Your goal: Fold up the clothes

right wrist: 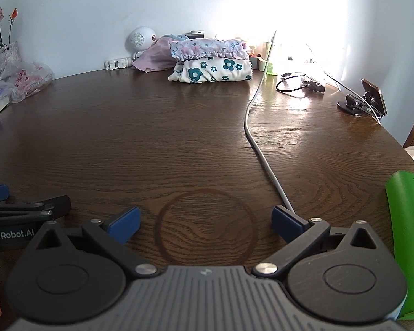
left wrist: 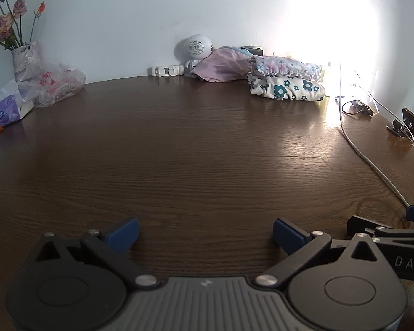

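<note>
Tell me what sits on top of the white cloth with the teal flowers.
A folded ruffled floral garment lies on the white teal-flowered cloth. A pink cloth lies beside them. Whatever is between or under the two is covered.

Green object (right wrist: pixel 408 245) cut off; glare-washed far corner.

free: tabletop (right wrist: pixel 151 143) centre, wide bare wood ahead of both tools | block R: grey cable (right wrist: pixel 258 149) runs front-to-back, phone stand (right wrist: pixel 364 100) | back: folded clothes (right wrist: pixel 212 64) by wall | L: plastic bag (left wrist: pixel 52 85), tissue pack (left wrist: pixel 7 110)
</note>
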A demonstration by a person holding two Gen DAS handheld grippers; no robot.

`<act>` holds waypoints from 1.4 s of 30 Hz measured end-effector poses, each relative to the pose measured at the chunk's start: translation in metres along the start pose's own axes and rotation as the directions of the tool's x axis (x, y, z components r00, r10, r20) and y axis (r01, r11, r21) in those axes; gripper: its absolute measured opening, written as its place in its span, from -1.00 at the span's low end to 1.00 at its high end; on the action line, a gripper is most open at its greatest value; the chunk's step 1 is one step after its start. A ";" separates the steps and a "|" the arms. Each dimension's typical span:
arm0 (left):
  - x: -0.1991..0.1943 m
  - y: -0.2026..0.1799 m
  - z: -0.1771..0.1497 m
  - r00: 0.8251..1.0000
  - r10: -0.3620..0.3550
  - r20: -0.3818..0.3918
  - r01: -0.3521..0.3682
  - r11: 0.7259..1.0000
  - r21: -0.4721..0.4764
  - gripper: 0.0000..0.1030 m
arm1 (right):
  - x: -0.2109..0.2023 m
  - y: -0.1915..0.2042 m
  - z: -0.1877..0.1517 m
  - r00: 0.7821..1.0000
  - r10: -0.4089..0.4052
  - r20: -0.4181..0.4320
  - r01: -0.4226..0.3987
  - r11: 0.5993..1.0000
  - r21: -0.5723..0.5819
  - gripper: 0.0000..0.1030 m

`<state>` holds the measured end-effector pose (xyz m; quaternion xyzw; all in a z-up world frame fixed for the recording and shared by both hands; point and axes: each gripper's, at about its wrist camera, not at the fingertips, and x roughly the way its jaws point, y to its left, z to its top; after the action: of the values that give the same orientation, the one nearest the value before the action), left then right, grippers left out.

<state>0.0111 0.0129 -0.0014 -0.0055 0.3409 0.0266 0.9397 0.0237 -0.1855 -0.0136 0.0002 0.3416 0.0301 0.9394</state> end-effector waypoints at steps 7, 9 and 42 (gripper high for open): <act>0.000 0.000 0.000 1.000 0.010 0.000 -0.010 1.000 -0.009 1.00 | 0.003 0.001 0.002 1.000 0.010 0.001 -0.010 1.000 -0.013 0.99; 0.000 0.001 0.000 1.000 0.013 0.000 -0.013 1.000 -0.011 1.00 | 0.004 0.001 0.002 1.000 0.011 0.002 -0.011 1.000 -0.015 0.99; -0.001 0.000 0.000 1.000 0.014 0.000 -0.014 1.000 -0.011 1.00 | 0.003 0.001 0.000 1.000 0.011 0.001 -0.011 1.000 -0.013 0.99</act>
<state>0.0103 0.0128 -0.0009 -0.0082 0.3406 0.0349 0.9395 0.0257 -0.1845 -0.0150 -0.0041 0.3406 0.0373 0.9395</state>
